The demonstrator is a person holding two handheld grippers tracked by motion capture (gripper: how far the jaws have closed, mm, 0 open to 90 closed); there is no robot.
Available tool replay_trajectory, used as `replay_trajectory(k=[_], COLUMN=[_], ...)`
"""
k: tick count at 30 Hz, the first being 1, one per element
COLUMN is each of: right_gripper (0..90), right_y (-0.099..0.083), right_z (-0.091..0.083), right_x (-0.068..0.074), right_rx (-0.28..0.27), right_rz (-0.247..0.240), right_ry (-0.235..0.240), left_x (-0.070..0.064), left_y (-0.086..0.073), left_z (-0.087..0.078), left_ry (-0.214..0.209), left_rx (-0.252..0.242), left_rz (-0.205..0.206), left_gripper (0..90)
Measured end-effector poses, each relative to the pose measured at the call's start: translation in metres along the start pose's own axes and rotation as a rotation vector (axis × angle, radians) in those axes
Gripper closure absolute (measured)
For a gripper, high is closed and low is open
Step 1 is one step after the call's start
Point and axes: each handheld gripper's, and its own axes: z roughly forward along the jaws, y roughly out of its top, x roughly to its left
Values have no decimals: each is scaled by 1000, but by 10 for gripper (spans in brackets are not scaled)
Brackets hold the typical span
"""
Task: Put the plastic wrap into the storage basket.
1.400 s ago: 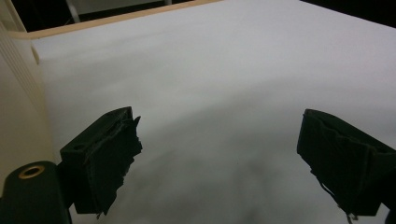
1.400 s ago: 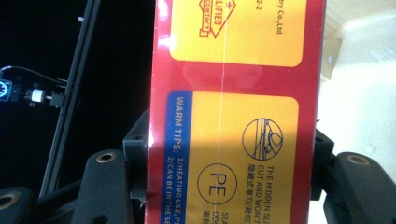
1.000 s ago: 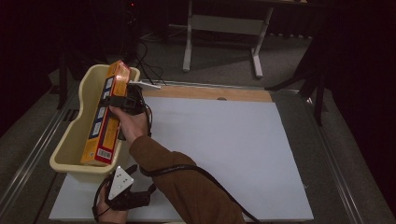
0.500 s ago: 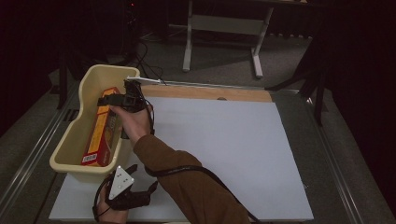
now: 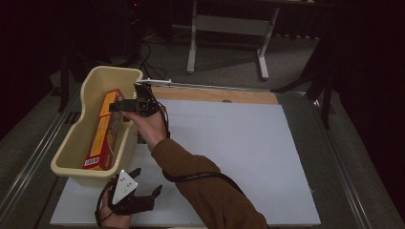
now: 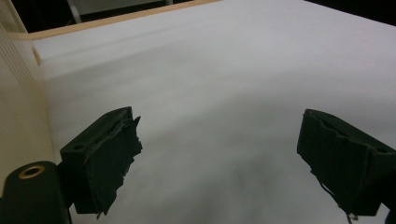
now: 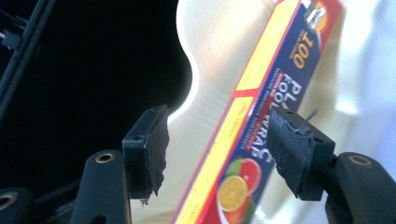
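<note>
A long plastic food wrap box is seen lying inside the cream plastic tub, which is taken here as the landmark. The box is laid lengthwise along the tub's floor, its barcode end toward the tub's near wall and its other end toward the far wall. In the right gripper view the box is shown beyond the jaws, with its yellow stripe, blue panel and a printed citrus picture; the lettering is partly cut off.

The right gripper is held over the tub's right rim, near its far end, with the hand behind it just outside the tub. Its jaws are spread apart with nothing between them: in its own view the gripper is seen with a clear gap, and the box lies below that gap; contact does not appear to be made, though the angle makes this hard to judge.

The left gripper is rested on the white table sheet just in front of the tub's near wall. In the left gripper view its jaws are held wide, released, with only the sheet between them and the tub's wall at the left edge.
</note>
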Motion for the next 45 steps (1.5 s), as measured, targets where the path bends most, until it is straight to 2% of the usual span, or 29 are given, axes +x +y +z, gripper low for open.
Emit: replay_trajectory(k=[2,3,4,5,7,8,9,10,11,12,13,14,18,23,24,27,29,30,31,32,33,35,37,39,45], right_gripper=[381,375,375,363,359,350,350,350,350,349,349,347,344,332,325,319,314,305,305,296,296,295,290,289,278], right_y=[-2,-4,-4,-7,-8,-10,-10,-12,-12,-14,-14,-17,-20,-25,-27,-31,-33,-37,-37,-41,-41,-49,-52,-61,-77], right_z=[-5,-9,-9,-15,-17,-23,-23,-31,-31,-37,-37,-45,-54,-71,-79,-91,-94,-103,-103,-109,-109,-122,-126,-142,-172], right_x=[-1,-2,-2,-4,-5,-9,-9,-14,-14,-18,-18,-24,-31,-42,-47,-58,-61,-69,-69,-76,-76,-89,-94,-109,-131], right_rx=[6,4,4,0,-1,1,1,-2,-2,1,1,1,-2,1,-2,-3,-3,-2,-2,2,2,14,14,9,-42], right_rz=[-42,-78,-78,-130,-143,-174,-174,-214,-214,-246,-246,-279,-308,-388,-406,-440,-448,-465,-465,-501,-501,-528,-536,-574,-586], right_ry=[2,-13,-13,-34,-39,-46,-46,-67,-67,-80,-80,-96,-116,-155,-167,-192,-192,-205,-205,-224,-224,-241,-250,-288,-303], left_x=[0,0,0,-1,-1,-1,-1,-1,-1,-1,-1,-2,-2,-2,-2,-3,-3,-3,-3,-3,-3,-4,-4,-4,-5], left_y=[0,0,0,0,0,0,0,1,1,1,1,1,1,1,1,1,1,1,1,1,1,1,2,2,3], left_z=[0,0,0,1,1,1,1,2,2,2,2,3,3,4,4,4,4,4,4,4,4,5,5,5,7], left_ry=[0,0,0,-1,0,-1,-3,-4,-5,-6,-6,-5,-5,-6,-5,-5,-4,-4,-4,-3,-3,-3,-2,-2,-5], left_rx=[2,4,4,5,6,6,5,5,7,7,7,7,8,13,13,15,16,15,15,14,14,18,19,21,23], left_rz=[1,3,4,6,6,6,5,4,4,3,4,4,9,12,12,13,13,14,14,18,18,18,20,24,28], left_gripper=[120,120,120,120,120,120,120,120,120,120,120,120,120,120,120,120,120,120,120,120,120,120,120,120,120])
